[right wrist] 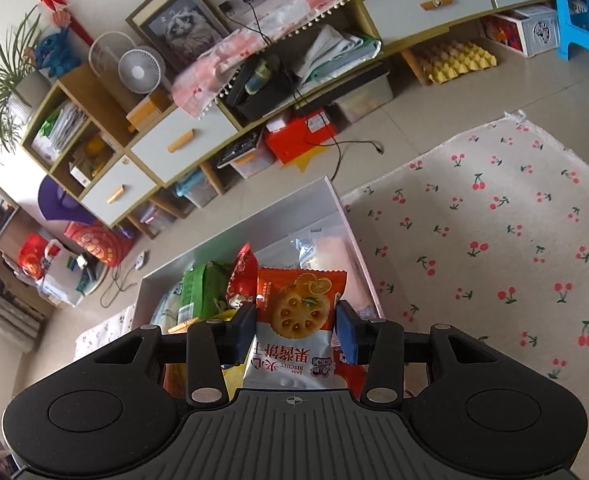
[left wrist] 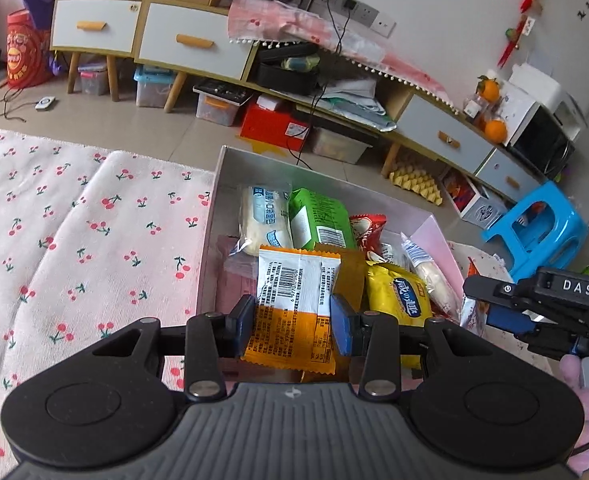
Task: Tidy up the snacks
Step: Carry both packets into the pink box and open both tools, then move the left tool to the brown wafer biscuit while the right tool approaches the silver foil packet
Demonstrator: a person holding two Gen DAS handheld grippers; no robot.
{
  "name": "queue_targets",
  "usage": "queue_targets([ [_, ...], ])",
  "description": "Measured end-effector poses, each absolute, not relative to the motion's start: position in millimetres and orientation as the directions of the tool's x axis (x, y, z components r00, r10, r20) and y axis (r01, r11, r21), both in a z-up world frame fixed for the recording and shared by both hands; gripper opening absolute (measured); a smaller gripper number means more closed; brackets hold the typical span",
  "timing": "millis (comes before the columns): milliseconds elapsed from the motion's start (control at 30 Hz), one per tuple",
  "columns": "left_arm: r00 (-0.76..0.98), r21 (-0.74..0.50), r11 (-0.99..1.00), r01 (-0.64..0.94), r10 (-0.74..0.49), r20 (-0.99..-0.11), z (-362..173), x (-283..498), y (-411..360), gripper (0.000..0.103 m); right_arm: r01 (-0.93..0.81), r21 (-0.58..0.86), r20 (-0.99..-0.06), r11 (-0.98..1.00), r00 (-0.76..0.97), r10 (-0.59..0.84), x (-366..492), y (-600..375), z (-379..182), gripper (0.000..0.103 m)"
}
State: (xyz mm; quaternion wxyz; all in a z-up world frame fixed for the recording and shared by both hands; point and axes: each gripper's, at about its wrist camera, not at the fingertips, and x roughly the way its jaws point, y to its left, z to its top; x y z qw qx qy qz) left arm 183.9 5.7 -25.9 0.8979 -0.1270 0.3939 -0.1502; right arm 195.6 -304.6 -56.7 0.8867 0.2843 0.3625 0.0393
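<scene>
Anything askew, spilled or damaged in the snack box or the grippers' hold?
Nothing spilled or torn. Packets lie jumbled in the box; the left gripper holds an orange packet, the right gripper a jam biscuit packet.

Box (left wrist: 434,236), centre frame in the left wrist view: snack packets (left wrist: 318,220) inside. Cloth (left wrist: 74,240) left of box. Cabinet (left wrist: 190,40) along upper frame; stool (left wrist: 534,232) right edge.

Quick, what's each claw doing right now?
Left claw: shut on the orange packet.
Right claw: shut on the jam biscuit packet.
</scene>
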Motion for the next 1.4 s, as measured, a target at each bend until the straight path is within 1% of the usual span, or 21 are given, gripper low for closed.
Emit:
queue_targets([
  [200,0.644,-0.341,0.919,0.197,-0.383,-0.662,-26,184,4,0.038,0.136,0.531,-0.620,0.836,0.735,0.274,197,-303,-59,0.044],
  [367,0.647,-0.316,0.926,0.207,-0.372,-0.665,-26,183,1,0.039,0.134,0.536,-0.615,0.833,0.738,0.277,197,-304,-58,0.044],
  [400,0.650,-0.311,0.928,0.205,-0.367,-0.666,-26,184,0,0.041,0.135,0.539,-0.615,0.832,0.738,0.279,197,-304,-57,0.044],
  [433,0.656,-0.304,0.931,0.202,-0.359,-0.664,-25,183,0,0.043,0.136,0.542,-0.615,0.829,0.736,0.282,197,-305,-57,0.047],
  [467,0.659,-0.299,0.932,0.204,-0.357,-0.662,-24,184,0,0.047,0.136,0.550,-0.614,0.824,0.735,0.288,197,-305,-56,0.056],
  [500,0.663,-0.296,0.933,0.206,-0.356,-0.659,-23,184,0,0.051,0.137,0.558,-0.611,0.818,0.735,0.293,196,-306,-56,0.059],
  [533,0.666,-0.291,0.934,0.206,-0.352,-0.657,-23,184,0,0.052,0.137,0.564,-0.607,0.815,0.737,0.297,196,-307,-55,0.064],
  [667,0.665,-0.282,0.937,0.207,-0.346,-0.662,-22,183,0,0.057,0.135,0.566,-0.603,0.813,0.741,0.296,194,-309,-52,0.064],
  [933,0.676,-0.240,0.948,0.210,-0.318,-0.665,-14,174,-1,0.076,0.115,0.546,-0.607,0.830,0.737,0.298,186,-307,-37,0.067],
  [1000,0.681,-0.233,0.950,0.209,-0.312,-0.662,-8,169,0,0.083,0.104,0.538,-0.601,0.837,0.743,0.294,180,-305,-27,0.072],
  [1033,0.683,-0.230,0.951,0.209,-0.310,-0.661,-6,166,0,0.084,0.096,0.536,-0.598,0.839,0.745,0.297,177,-304,-24,0.074],
  [1100,0.687,-0.225,0.951,0.214,-0.310,-0.657,0,159,1,0.089,0.079,0.531,-0.595,0.843,0.743,0.305,170,-301,-15,0.075],
  [1233,0.687,-0.185,0.955,0.232,-0.296,-0.664,9,147,1,0.093,0.065,0.510,-0.615,0.858,0.724,0.311,157,-295,-3,0.075],
  [1333,0.682,-0.151,0.958,0.243,-0.280,-0.676,14,136,2,0.094,0.046,0.504,-0.630,0.862,0.703,0.331,144,-292,4,0.080],
  [1400,0.680,-0.131,0.960,0.245,-0.267,-0.682,17,129,4,0.095,0.039,0.489,-0.647,0.871,0.686,0.332,136,-290,8,0.081],
])
